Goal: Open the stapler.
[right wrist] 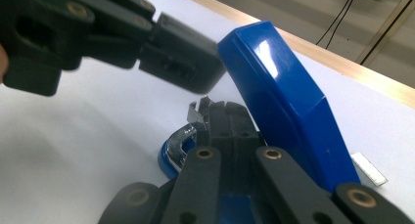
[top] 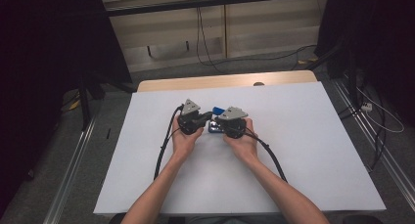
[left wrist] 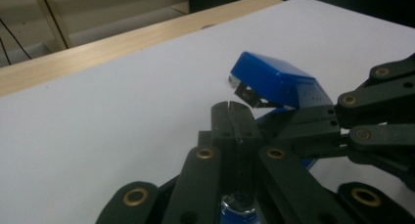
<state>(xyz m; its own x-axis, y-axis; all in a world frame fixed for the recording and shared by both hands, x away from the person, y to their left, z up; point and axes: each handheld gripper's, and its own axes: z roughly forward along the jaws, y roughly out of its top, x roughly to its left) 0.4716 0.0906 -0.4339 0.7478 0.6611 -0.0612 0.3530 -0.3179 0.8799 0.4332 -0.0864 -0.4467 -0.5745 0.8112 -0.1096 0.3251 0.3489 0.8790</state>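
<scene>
seen from above: a white table point(top: 303, 150), forearms entering from the bottom, a gripper in each hand, both meeting near the table's middle over a small blue stapler point(top: 217, 111). left gripper point(top: 192, 117) just left of it, right gripper point(top: 232, 121) just right of it, tips turned inward toward each other and nearly touching. in the left gripper view, jaws pressed together with no gap, tip point(left wrist: 234, 117) sitting low at the stapler point(left wrist: 276, 82), whose blue lid stands tilted up and away, bare metal showing beneath its front edge; the other gripper's black links crossing in from the right. in the right gripper view, jaws likewise closed flat together, tip point(right wrist: 226, 117) set under the raised lid of the stapler point(right wrist: 286, 97), beside the shiny metal track and blue base; the other gripper hanging dark at upper left, close to the lid's top. hard to tell whether either pair pinches a thin part of the base or merely rests against it. key relation: stapler lying between the two tools, open like a hinge, long axis running roughly away from the person, lid rising toward the far side; both hands about equally near. likely next: steadying the base with one, working the lid or track with the other.
</scene>
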